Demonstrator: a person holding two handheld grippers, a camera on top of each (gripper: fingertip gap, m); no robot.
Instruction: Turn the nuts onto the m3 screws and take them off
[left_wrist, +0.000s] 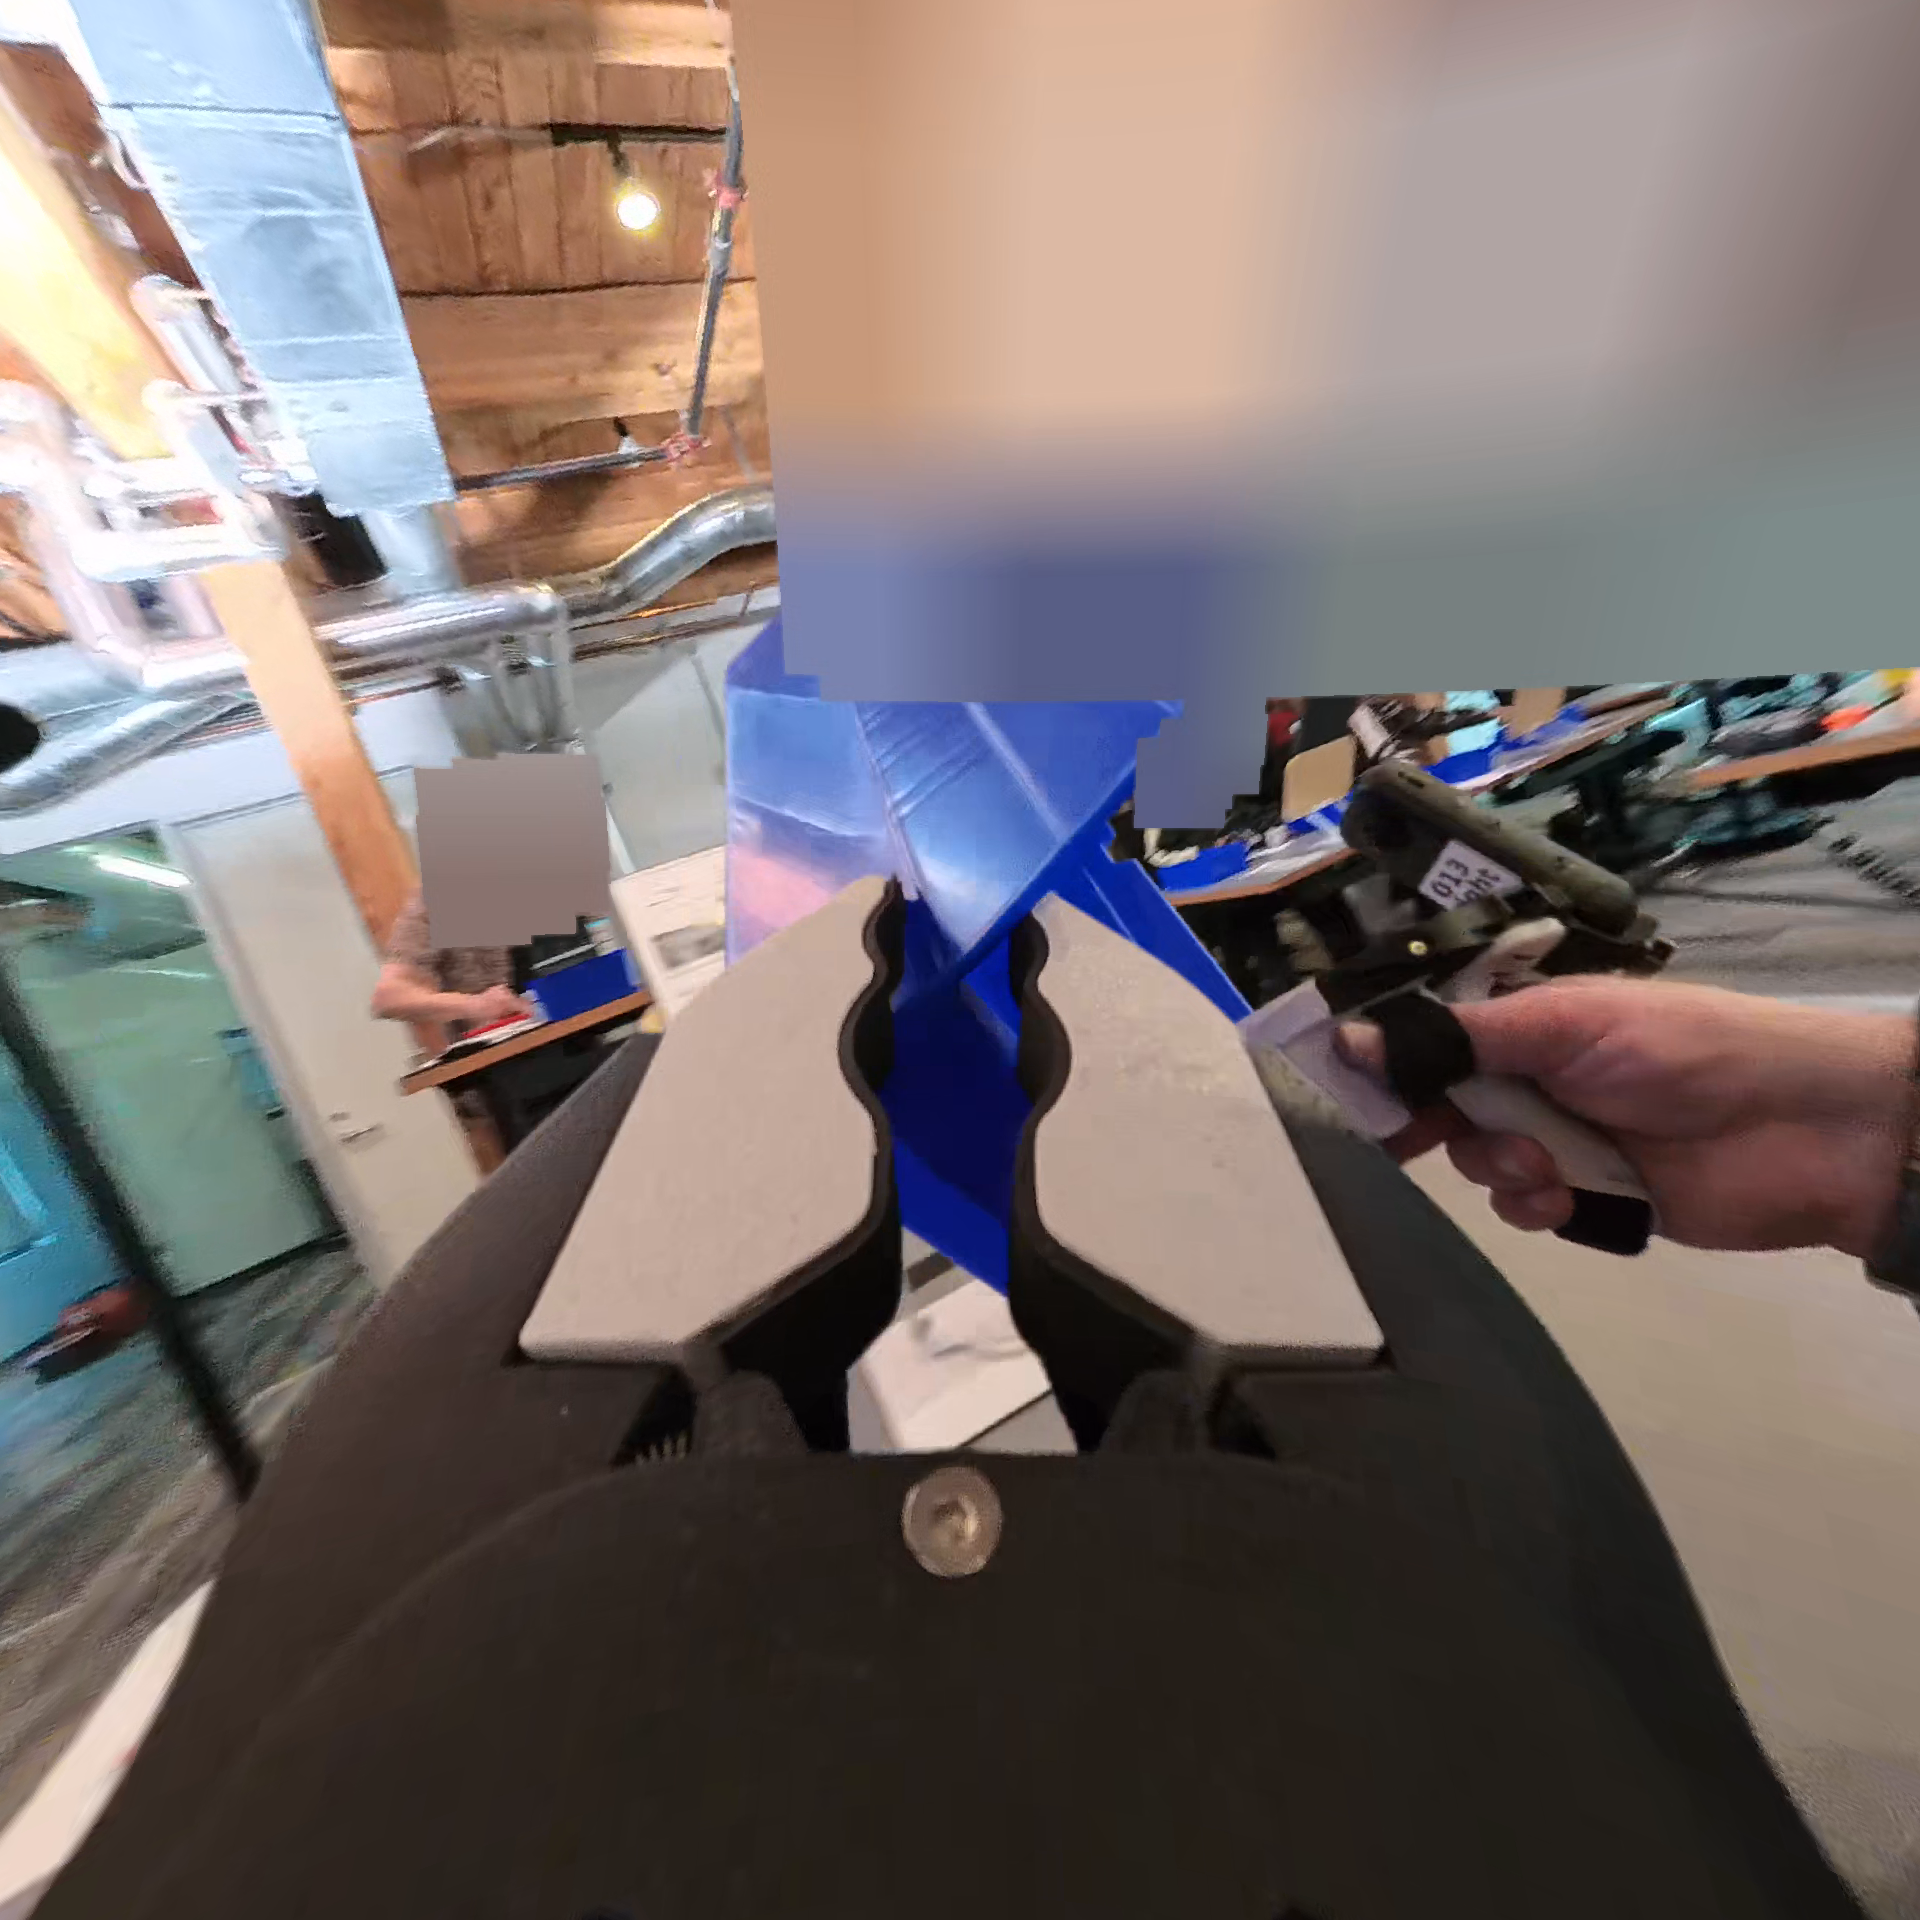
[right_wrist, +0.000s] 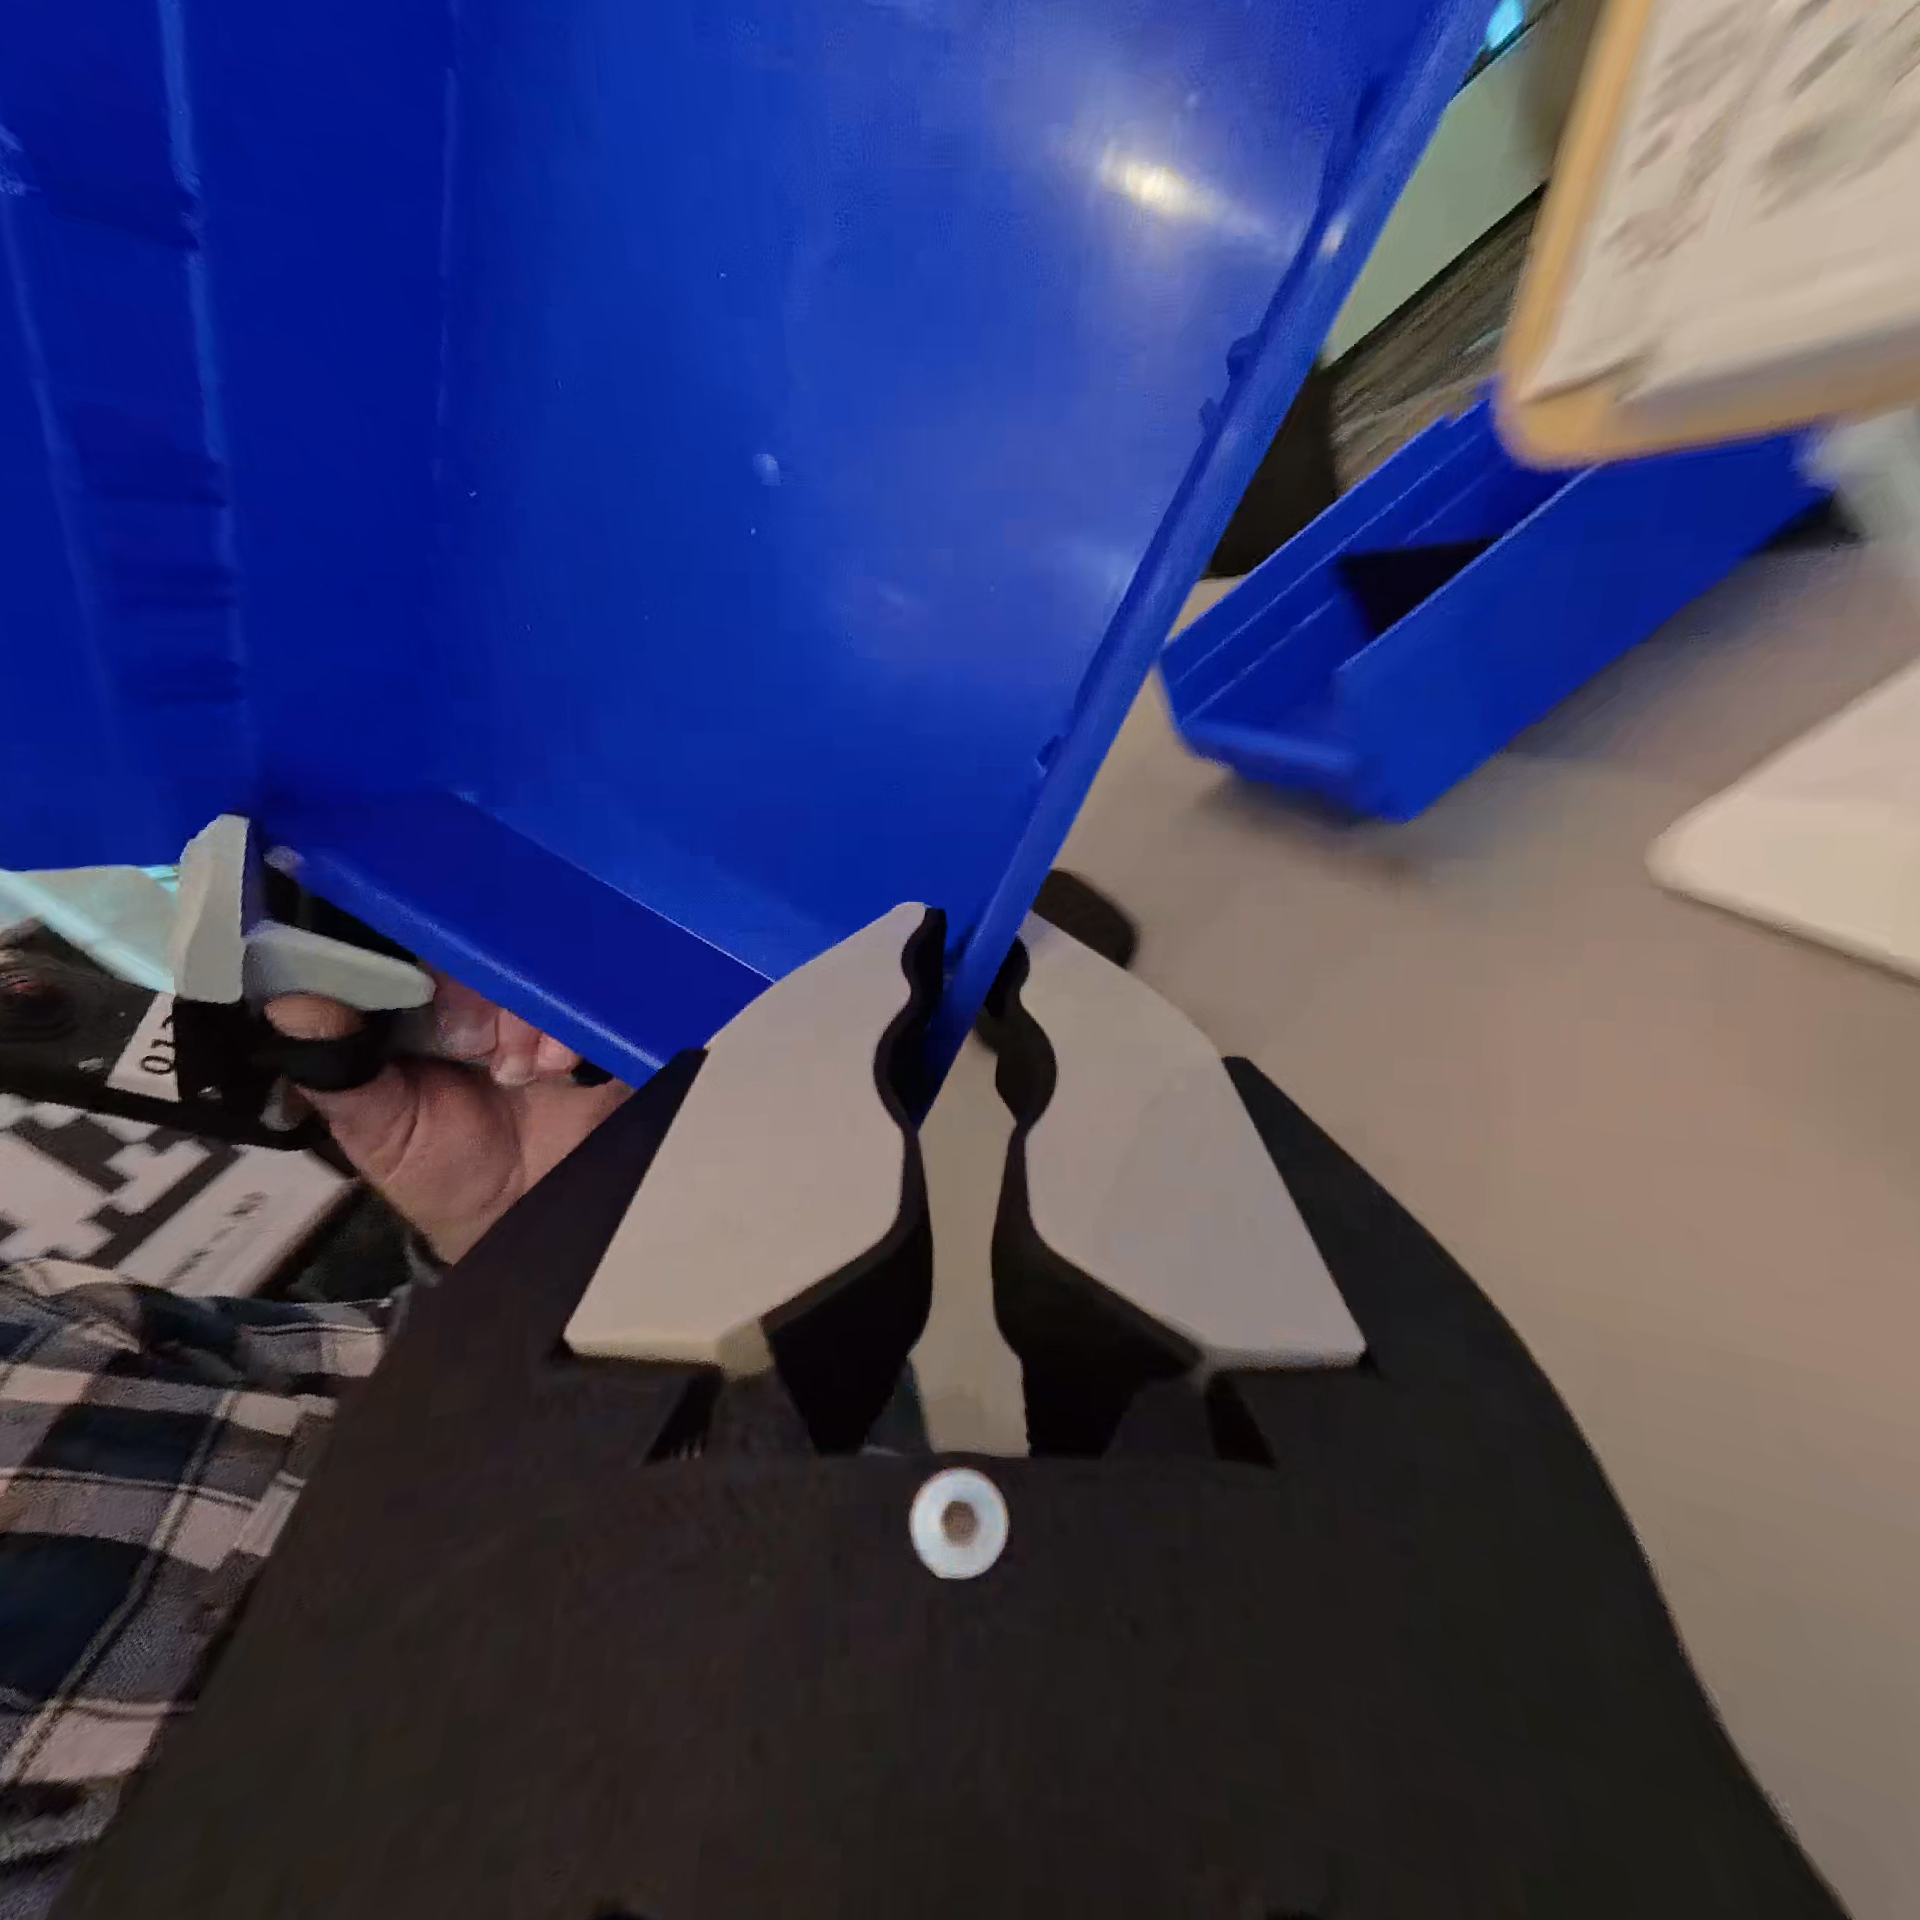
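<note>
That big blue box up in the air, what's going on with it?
A person is holding a big blue bin up off the table with two hand-held tools. The right tool is pinched shut on one thin wall edge of the bin. The left tool has another edge of the bin between its fingers, and from the right wrist view it looks clamped onto that edge. A second blue bin lies on the table farther back, next to a white sheet.
</note>
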